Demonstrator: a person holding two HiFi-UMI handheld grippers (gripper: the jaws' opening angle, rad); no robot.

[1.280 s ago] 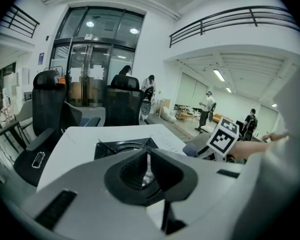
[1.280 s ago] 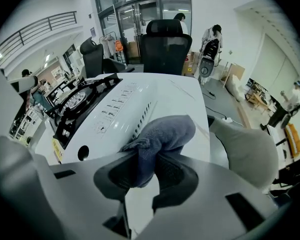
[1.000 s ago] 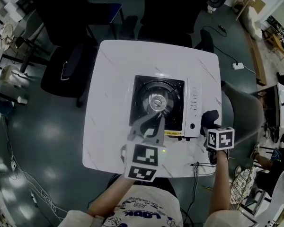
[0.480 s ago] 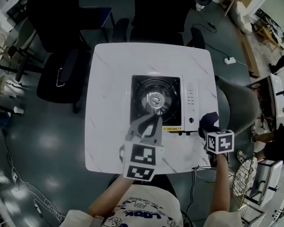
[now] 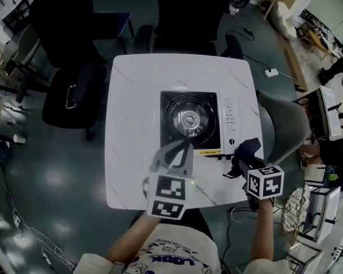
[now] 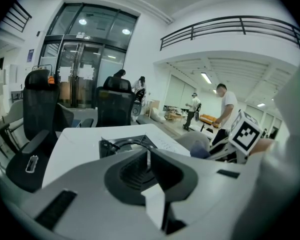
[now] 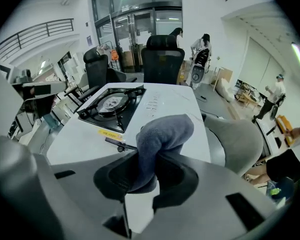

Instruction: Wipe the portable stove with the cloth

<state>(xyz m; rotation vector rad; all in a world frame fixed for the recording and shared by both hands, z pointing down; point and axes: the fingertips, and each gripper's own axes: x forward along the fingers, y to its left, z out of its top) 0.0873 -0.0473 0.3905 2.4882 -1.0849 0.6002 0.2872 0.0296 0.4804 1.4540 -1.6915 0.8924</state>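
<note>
1. Left gripper: jaws pressed together, nothing between them. The tips sit over the near edge of the portable stove; I can't tell from the head view whether they touch it.
2. Right gripper: jaws clamped on the cloth, a dark blue-grey wad bulging up and out past the tips.
3. The cloth hangs just beside the stove's near right corner, on the control-panel side and off the burner. Contact with the table can't be told.
4. The stove sits mid-table, burner left, white panel right.
</note>
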